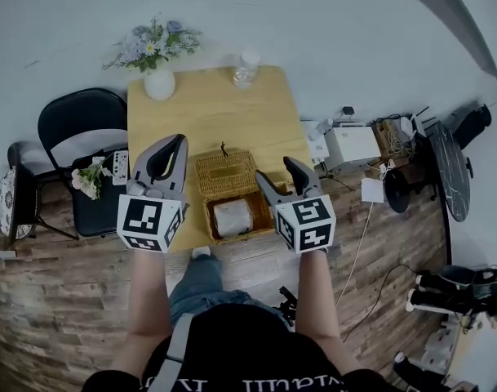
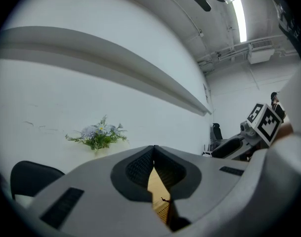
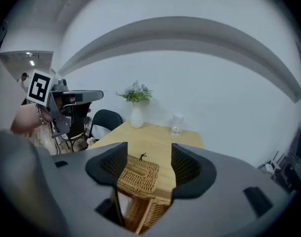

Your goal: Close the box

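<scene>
A wicker box (image 1: pixel 218 233) stands at the near edge of the wooden table (image 1: pixel 207 113), with a white roll (image 1: pixel 232 216) inside. Its woven lid (image 1: pixel 226 174) is folded back and lies flat behind it, a small dark clasp at its far edge. My left gripper (image 1: pixel 181 140) hovers left of the box, jaws shut on nothing; in the left gripper view (image 2: pixel 153 148) only a sliver of table shows between the pads. To the right of the box my right gripper (image 1: pixel 273 168) is open. In the right gripper view (image 3: pixel 149 149) the lid (image 3: pixel 139 172) shows between its fingers.
A white vase of flowers (image 1: pixel 158 80) and a clear glass jar (image 1: pixel 246 68) stand at the table's far edge. A black chair (image 1: pixel 85 129) with a small bouquet (image 1: pixel 89 178) stands to the left. White equipment (image 1: pixel 350 145) and cables crowd the floor on the right.
</scene>
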